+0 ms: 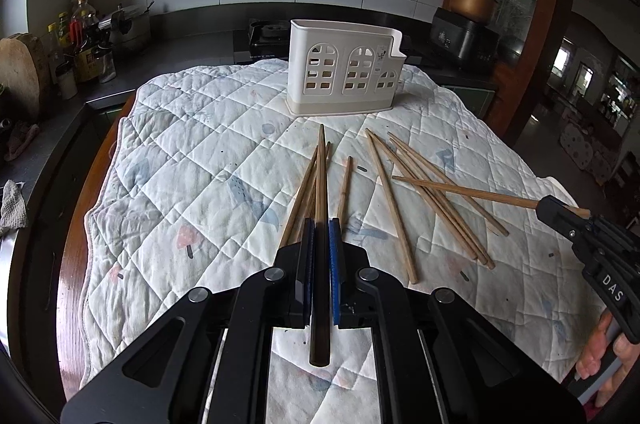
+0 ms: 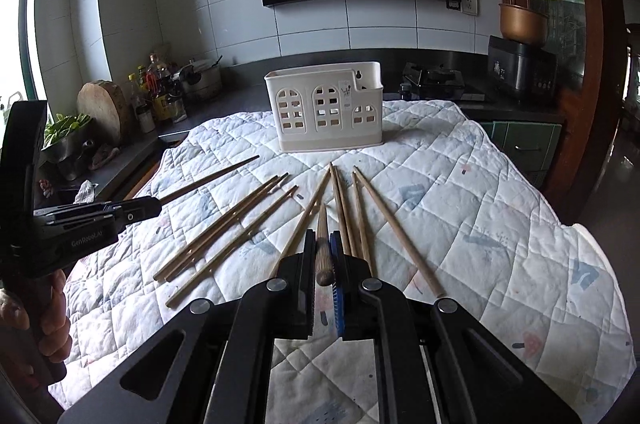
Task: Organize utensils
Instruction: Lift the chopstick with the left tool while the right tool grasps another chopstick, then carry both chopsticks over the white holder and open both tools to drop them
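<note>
A quilted cloth (image 1: 200,152) covers the table; ahead of both grippers stands the white utensil holder (image 1: 344,72), upright and seemingly empty; between it and the grippers lie loose chopsticks (image 1: 392,200). The step in hand looks like carrying held sticks to the holder; to do it well, tip each stick steep over the open top and release only once its tip is inside. The left gripper (image 1: 320,236) is clamped on one chopstick (image 1: 321,184); the right gripper (image 2: 322,248) is clamped on another chopstick (image 2: 322,224).
</note>
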{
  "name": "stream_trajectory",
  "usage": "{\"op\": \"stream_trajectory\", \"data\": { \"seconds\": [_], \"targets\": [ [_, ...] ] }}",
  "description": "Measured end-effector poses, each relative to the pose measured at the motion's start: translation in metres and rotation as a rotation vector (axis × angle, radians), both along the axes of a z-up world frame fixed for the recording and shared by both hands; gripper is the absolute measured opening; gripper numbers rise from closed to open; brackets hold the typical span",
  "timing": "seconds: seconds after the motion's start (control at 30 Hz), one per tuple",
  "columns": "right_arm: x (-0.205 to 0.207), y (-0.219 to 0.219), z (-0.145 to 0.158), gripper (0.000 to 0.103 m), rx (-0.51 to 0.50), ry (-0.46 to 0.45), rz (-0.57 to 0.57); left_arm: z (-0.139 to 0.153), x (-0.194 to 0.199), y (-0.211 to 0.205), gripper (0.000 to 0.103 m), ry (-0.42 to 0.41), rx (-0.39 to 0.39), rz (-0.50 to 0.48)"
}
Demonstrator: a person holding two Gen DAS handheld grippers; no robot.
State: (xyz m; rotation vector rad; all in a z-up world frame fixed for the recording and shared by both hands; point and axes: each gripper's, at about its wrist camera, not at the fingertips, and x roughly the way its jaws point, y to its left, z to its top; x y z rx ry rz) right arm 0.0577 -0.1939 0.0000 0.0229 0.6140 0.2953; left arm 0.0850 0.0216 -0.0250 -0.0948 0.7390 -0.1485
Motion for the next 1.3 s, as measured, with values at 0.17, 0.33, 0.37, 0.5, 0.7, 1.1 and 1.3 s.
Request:
{"op": "stream_trajectory", "data": {
  "seconds": [0.17,0.33,0.37,0.5,0.7,1.1,1.3],
  "targets": [
    [0.014,-0.003,0.019,0.007,0.0,-0.025,0.047,0.009,0.0,0.001,0.005,-0.016,-0.006,-0.006],
    [0.044,-0.006,0.048,0.007,0.022,-0.029,0.109,0.029,0.008,0.0,0.005,-0.039,-0.011,-0.026],
    [0.051,-0.006,0.054,0.007,0.014,-0.034,0.113,0.035,0.011,0.0,0.005,-0.044,-0.016,-0.031],
    [0.077,-0.009,0.072,0.007,-0.007,-0.048,0.12,0.06,0.025,0.002,0.005,-0.061,-0.022,-0.049],
    [0.096,-0.015,0.083,0.007,-0.02,-0.059,0.118,0.092,0.038,0.004,0.005,-0.088,-0.006,-0.063],
    [0.135,-0.022,0.141,0.007,-0.045,-0.143,0.111,0.138,0.12,0.002,0.005,0.004,0.047,-0.102],
    [0.17,-0.025,0.178,0.007,-0.058,-0.209,0.087,0.135,0.167,-0.003,0.005,0.127,0.127,-0.107]
  ]
}}
